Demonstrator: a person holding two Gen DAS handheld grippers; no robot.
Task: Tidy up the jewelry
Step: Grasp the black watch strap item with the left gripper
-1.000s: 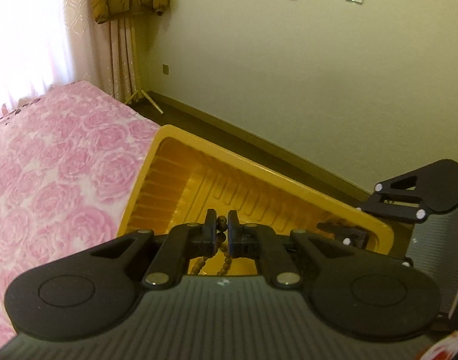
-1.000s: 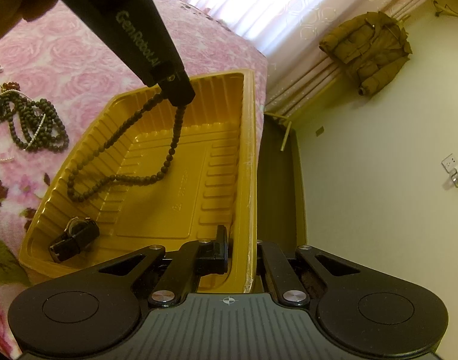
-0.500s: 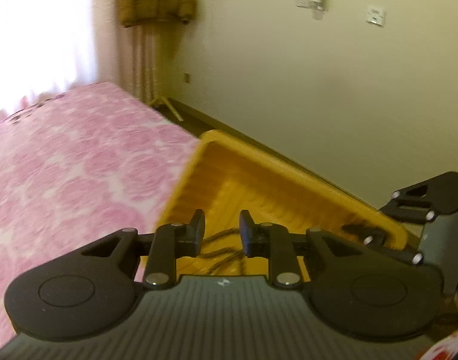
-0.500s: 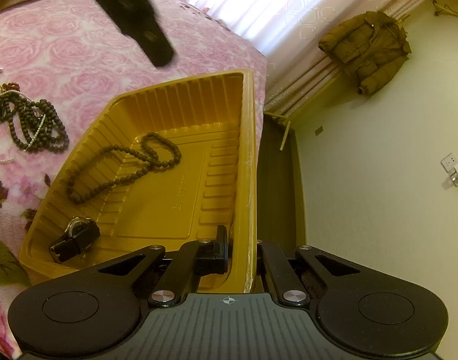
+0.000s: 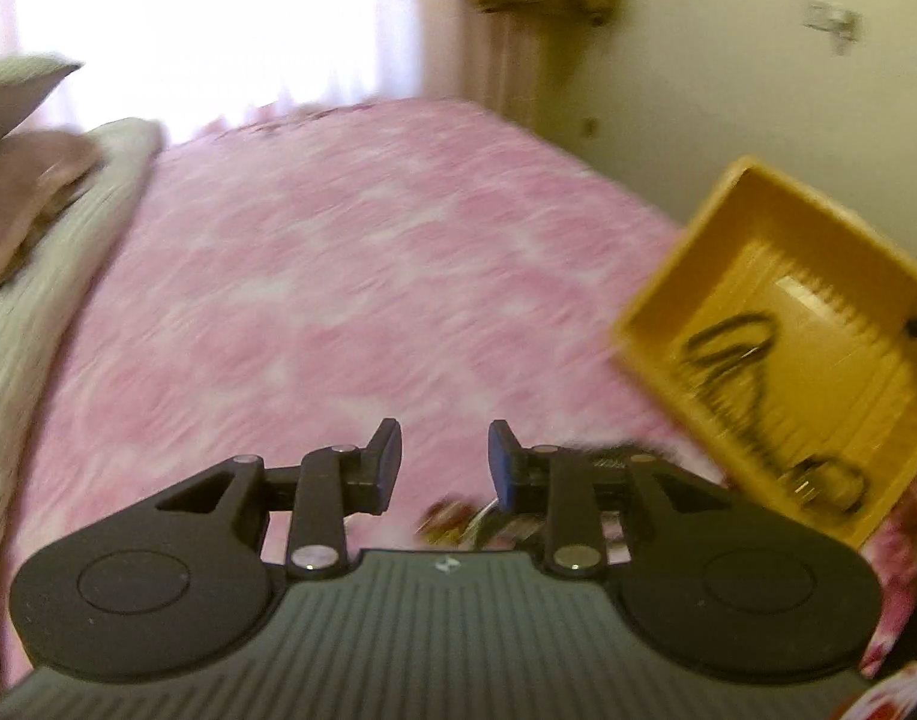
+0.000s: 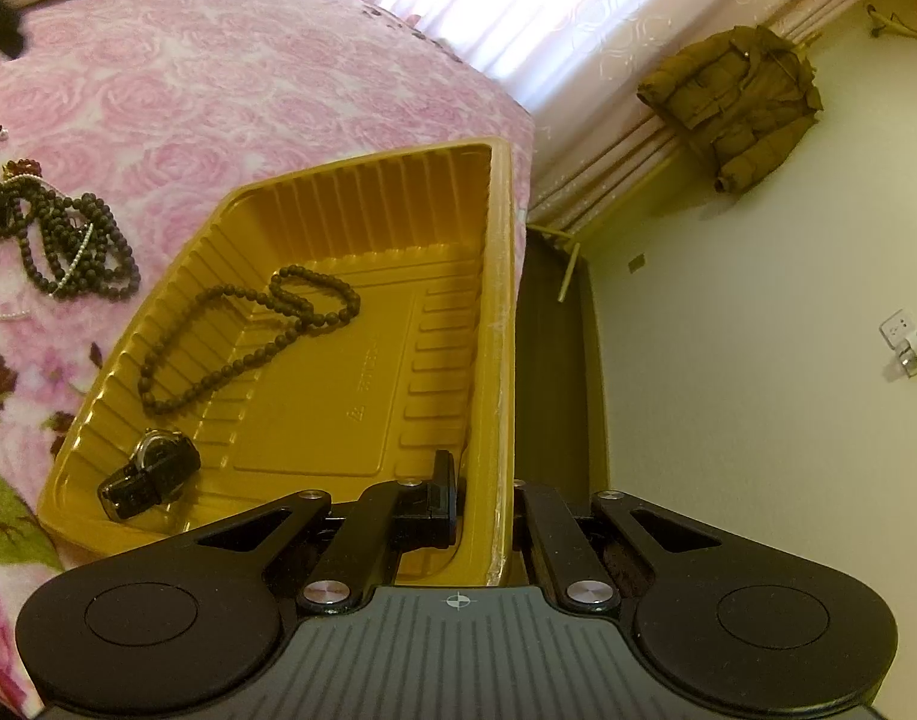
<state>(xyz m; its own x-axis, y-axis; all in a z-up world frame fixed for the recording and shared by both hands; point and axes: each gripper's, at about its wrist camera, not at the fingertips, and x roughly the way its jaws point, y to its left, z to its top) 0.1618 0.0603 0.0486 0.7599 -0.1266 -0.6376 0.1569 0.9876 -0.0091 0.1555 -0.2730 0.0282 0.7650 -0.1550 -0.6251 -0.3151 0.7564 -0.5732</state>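
A yellow plastic tray (image 6: 500, 300) lies on the pink rose bedspread at the bed's edge. Inside it are a string of dark brown beads (image 6: 248, 348) and a black wristwatch (image 6: 149, 474). My right gripper (image 6: 485, 492) is shut on the tray's near wall, one finger inside, the other hidden outside. My left gripper (image 5: 443, 450) hovers over the bedspread left of the tray (image 5: 656, 294), its jaws opening with nothing between them. The view is motion-blurred. The beads (image 5: 728, 336) and watch (image 5: 818, 480) show there too.
A tangle of dark bead strings and a pearl strand (image 6: 68, 240) lies on the bedspread left of the tray. Blurred small jewelry (image 5: 446, 516) sits under the left gripper. Pillows (image 5: 26, 180) at the bed's head. A dark floor gap (image 6: 554, 360) separates bed from wall.
The left gripper let the bead string drop into the tray, opened, and swung left away from the tray over the bedspread. The right gripper stayed on the tray wall.
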